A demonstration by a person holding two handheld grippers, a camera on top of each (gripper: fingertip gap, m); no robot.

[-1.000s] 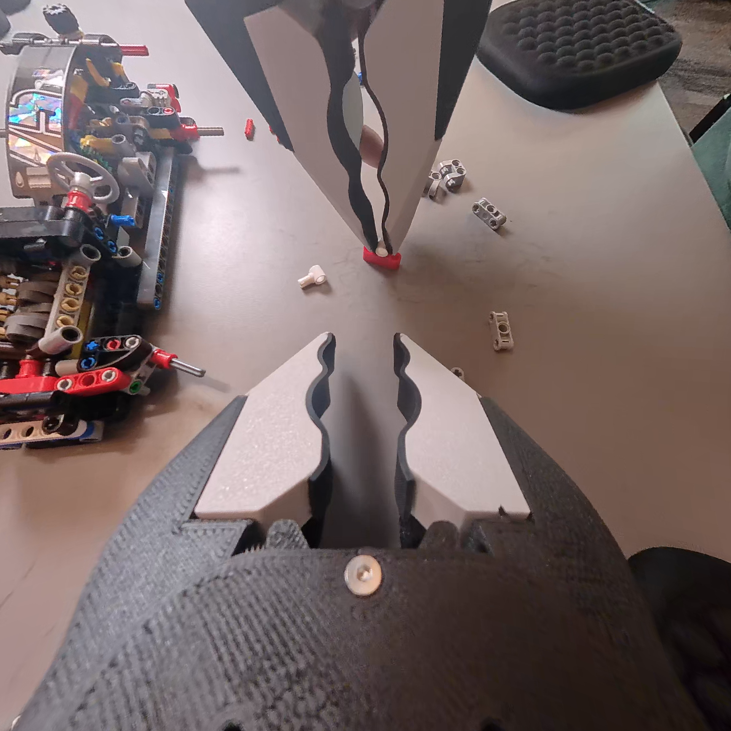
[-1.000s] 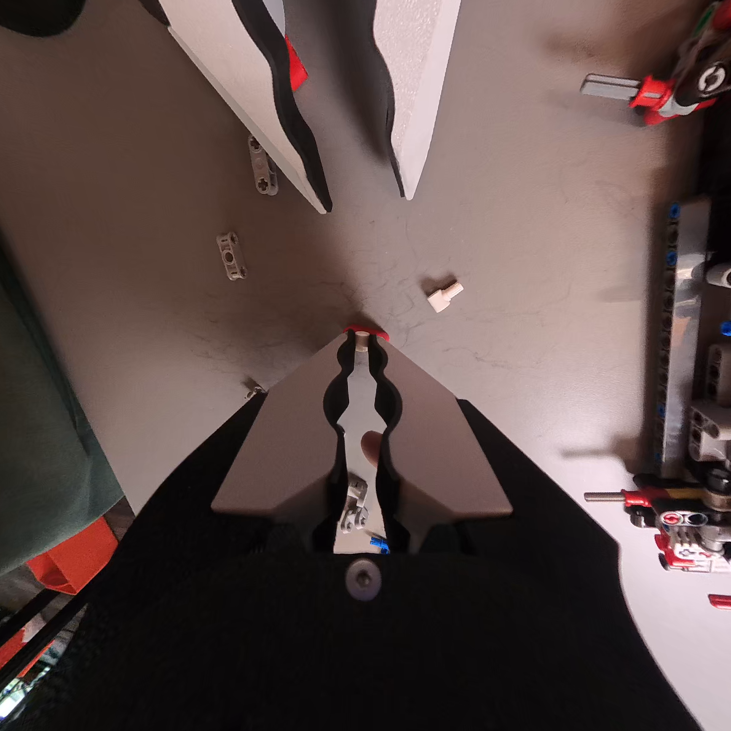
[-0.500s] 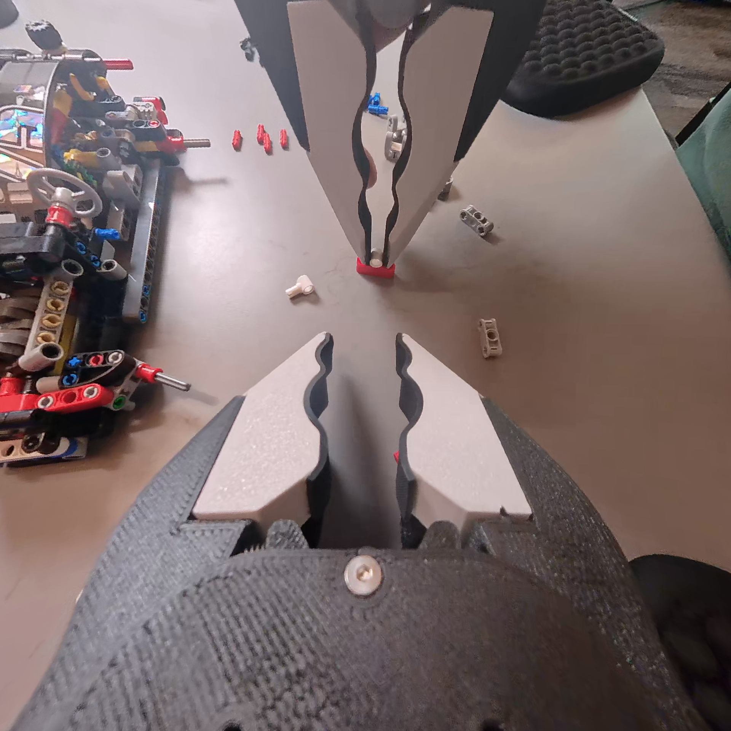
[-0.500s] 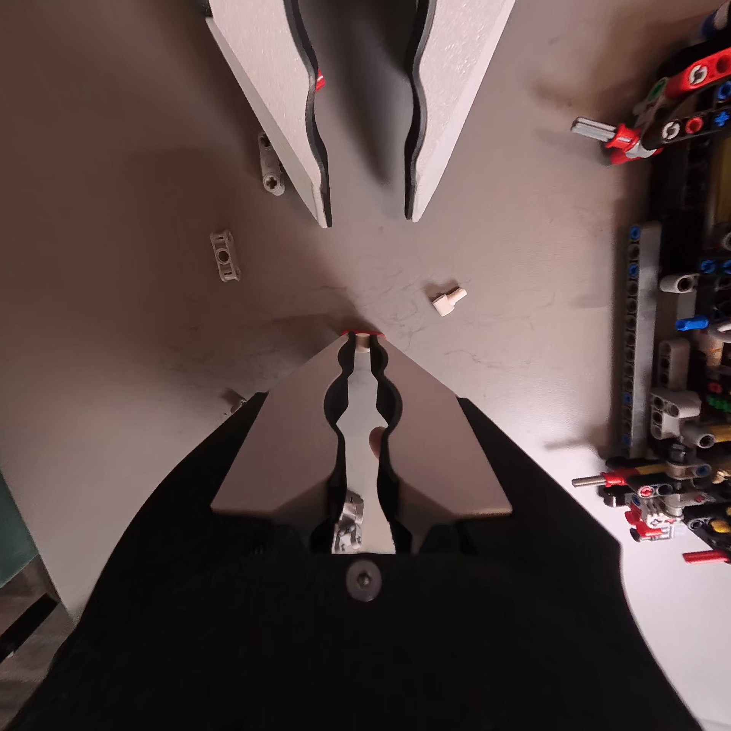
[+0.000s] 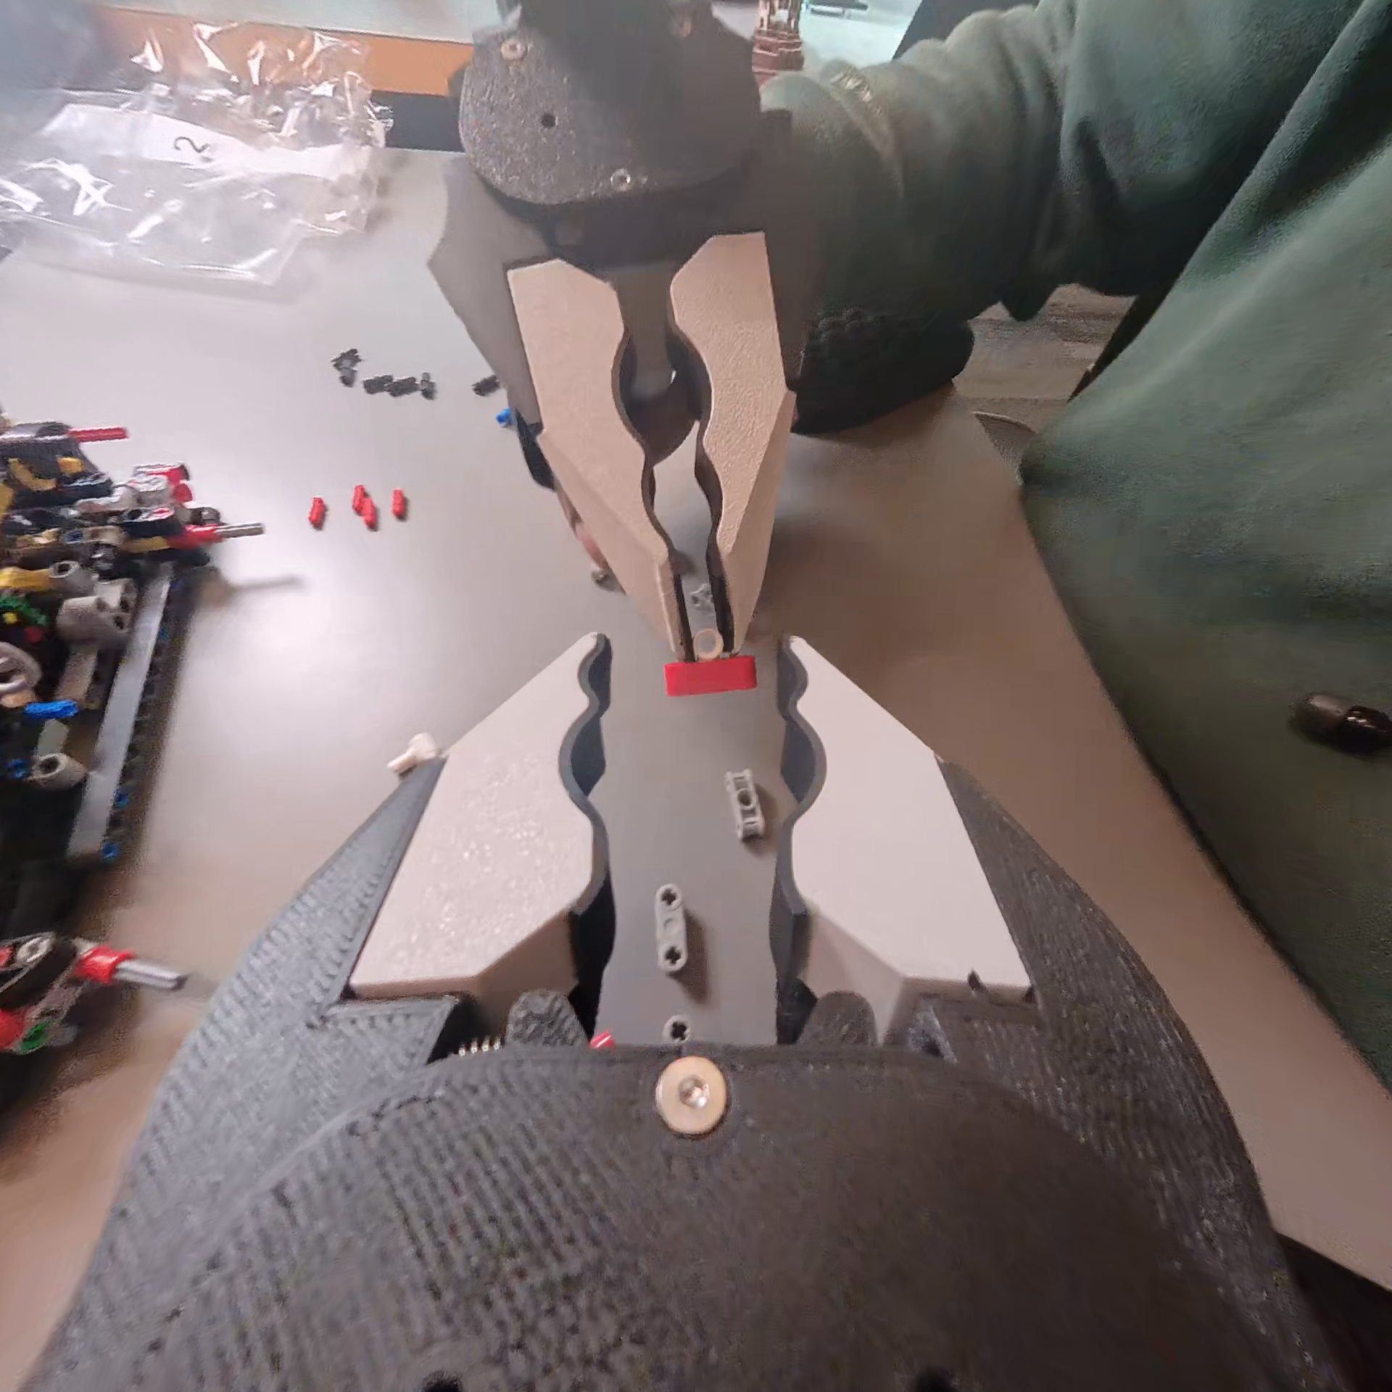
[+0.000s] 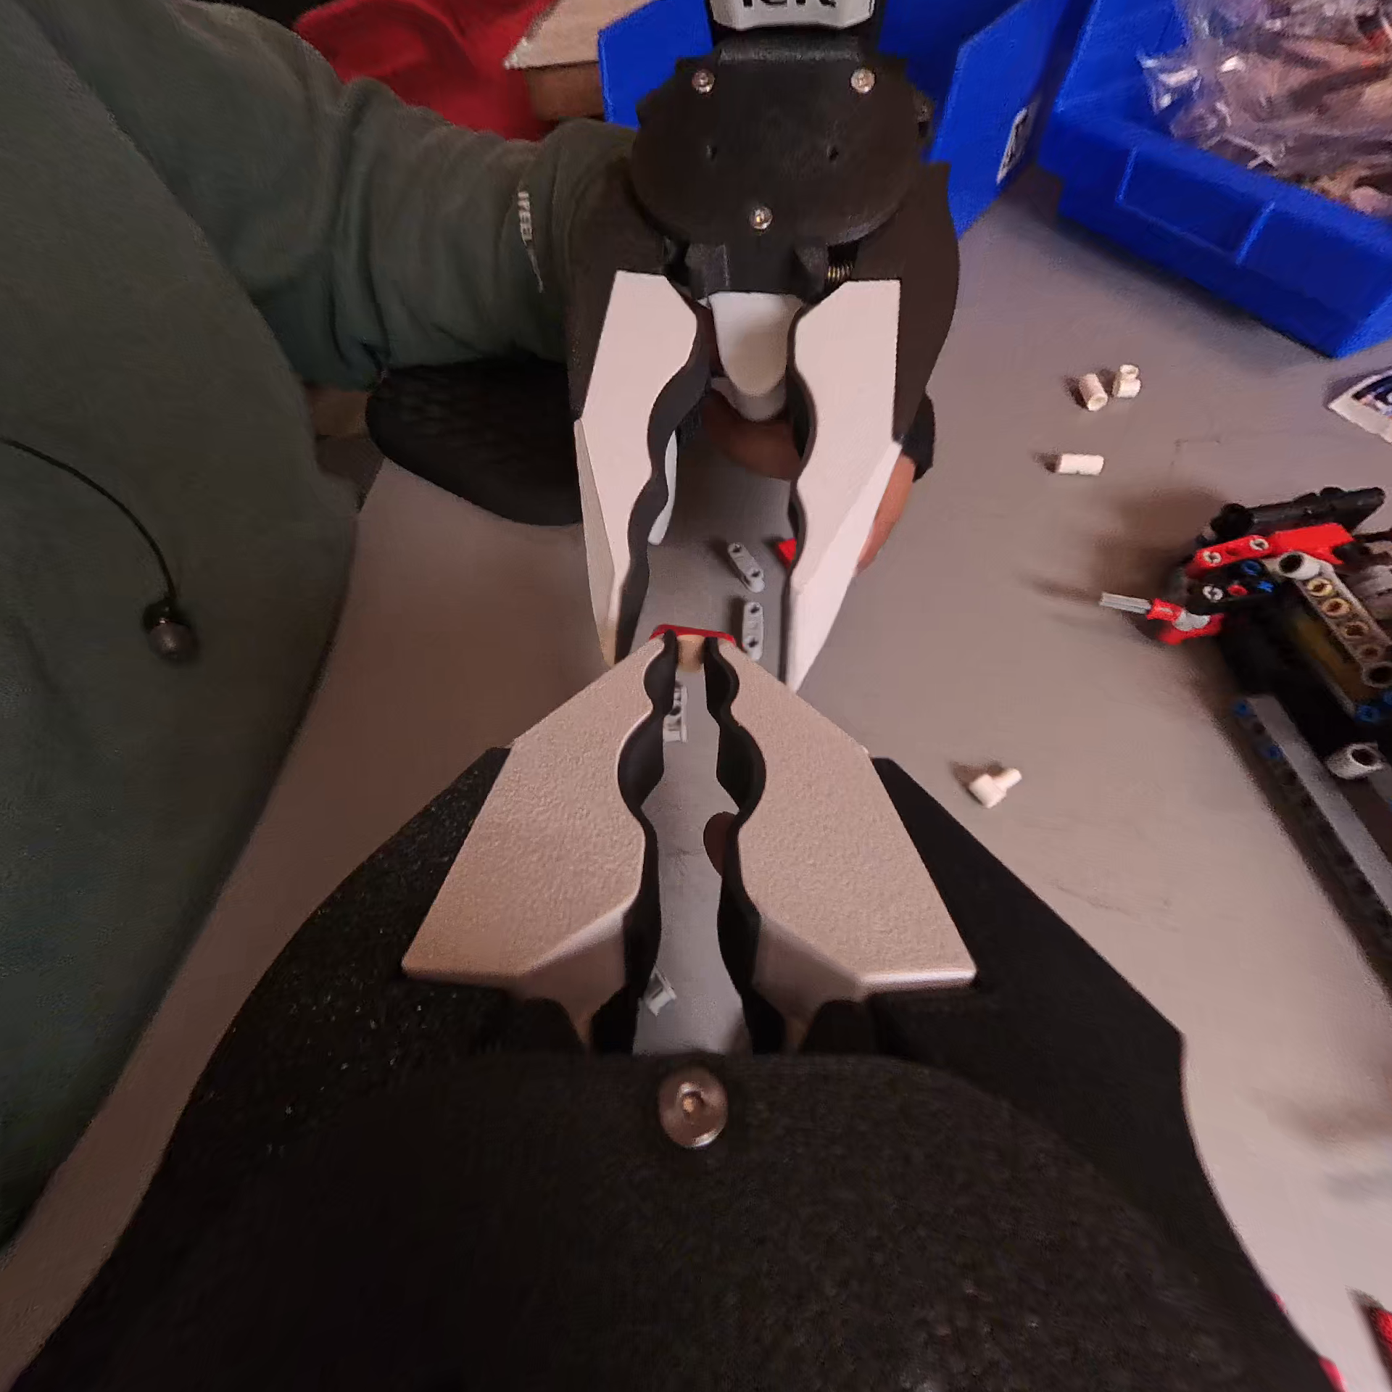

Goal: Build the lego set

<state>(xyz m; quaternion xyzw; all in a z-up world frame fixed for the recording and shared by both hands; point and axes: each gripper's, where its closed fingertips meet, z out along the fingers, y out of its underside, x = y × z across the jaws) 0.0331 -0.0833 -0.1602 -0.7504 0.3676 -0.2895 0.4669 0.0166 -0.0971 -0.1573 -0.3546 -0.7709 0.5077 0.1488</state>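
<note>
While my right gripper [image 6: 691, 649] is clamped on a small tan pin [image 5: 708, 642] with a red piece [image 5: 709, 675] stuck on its end, my left gripper [image 5: 691, 663] stands wide apart, its fingertips on either side of that red piece without touching it. The pair hangs in the air above the table [image 5: 316, 678], between the two tools. I judge it feather-light, hard and slick plastic, so it could twist or pop out under a skewed squeeze; I would take the red piece across its flat sides, squarely, and keep the pin's axis in line. Loose grey connectors [image 5: 747, 804] lie on the table under my left gripper, a white one [image 6: 988, 783] nearby. Farther left sits the half-built model [image 5: 68, 602], with red pins [image 5: 361, 506] and plastic bags [image 5: 188, 173] beyond.
</note>
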